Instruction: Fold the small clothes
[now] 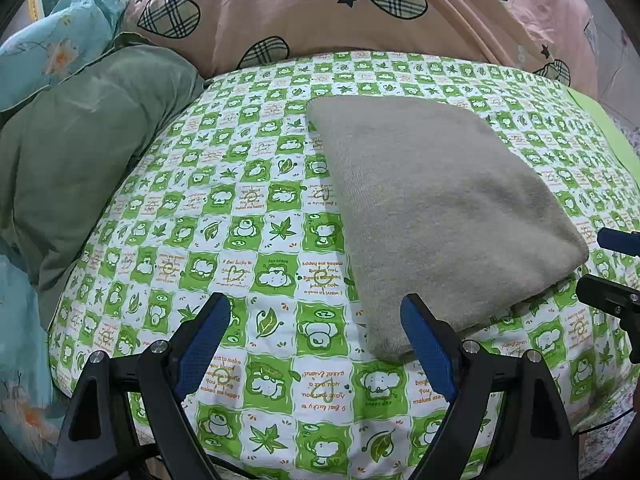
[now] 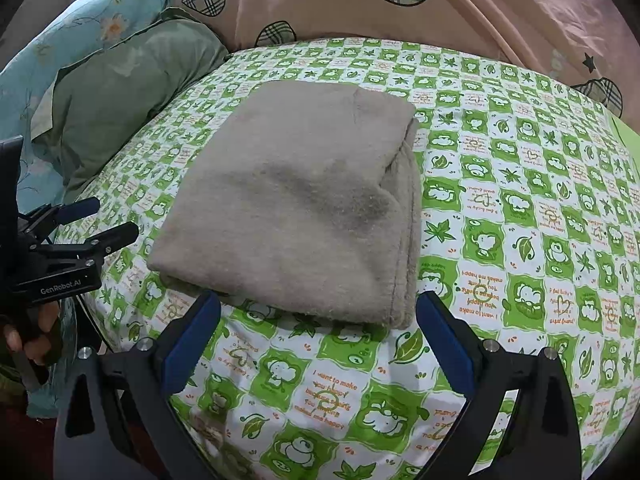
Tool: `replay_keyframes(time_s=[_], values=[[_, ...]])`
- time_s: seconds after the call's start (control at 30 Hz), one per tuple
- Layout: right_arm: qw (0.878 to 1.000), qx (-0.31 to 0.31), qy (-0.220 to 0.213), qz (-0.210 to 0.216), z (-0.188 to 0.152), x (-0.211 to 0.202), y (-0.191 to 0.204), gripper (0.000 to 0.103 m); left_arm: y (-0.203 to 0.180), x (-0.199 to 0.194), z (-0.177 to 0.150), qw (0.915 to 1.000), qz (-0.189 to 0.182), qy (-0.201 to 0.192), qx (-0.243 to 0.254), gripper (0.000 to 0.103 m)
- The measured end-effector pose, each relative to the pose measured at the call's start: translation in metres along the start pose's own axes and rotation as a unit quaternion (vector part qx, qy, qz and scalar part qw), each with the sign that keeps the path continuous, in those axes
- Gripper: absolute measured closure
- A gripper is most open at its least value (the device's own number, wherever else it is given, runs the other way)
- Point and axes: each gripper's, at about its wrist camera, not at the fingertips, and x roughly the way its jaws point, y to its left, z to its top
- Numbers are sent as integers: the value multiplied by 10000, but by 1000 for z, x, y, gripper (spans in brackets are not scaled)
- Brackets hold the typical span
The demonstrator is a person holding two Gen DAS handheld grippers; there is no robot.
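Note:
A beige knit garment [image 1: 432, 208] lies folded into a thick rectangle on the green-and-white checked sheet [image 1: 224, 216]. In the right wrist view the garment [image 2: 296, 208] shows its layered open edges on the right side. My left gripper [image 1: 316, 312] is open and empty, just short of the garment's near left corner. My right gripper [image 2: 318, 308] is open and empty, its fingers either side of the garment's near edge without touching it. The left gripper also shows at the left of the right wrist view [image 2: 104, 220], and the right gripper at the right edge of the left wrist view [image 1: 612, 268].
A dark green pillow [image 1: 80, 160] and a teal floral quilt [image 1: 48, 40] lie at the left. A pink quilt with plaid hearts [image 1: 320, 8] is piled along the back. The sheet's front edge [image 2: 208, 432] drops off close to the grippers.

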Motion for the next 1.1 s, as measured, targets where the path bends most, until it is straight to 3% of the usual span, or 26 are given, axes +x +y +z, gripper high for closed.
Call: replay_keyframes(time_s=[1.1], values=[[9999,20,-102,-29,2,-9,-1,5,-5,-4,3,9997,-240,-35,75,16]])
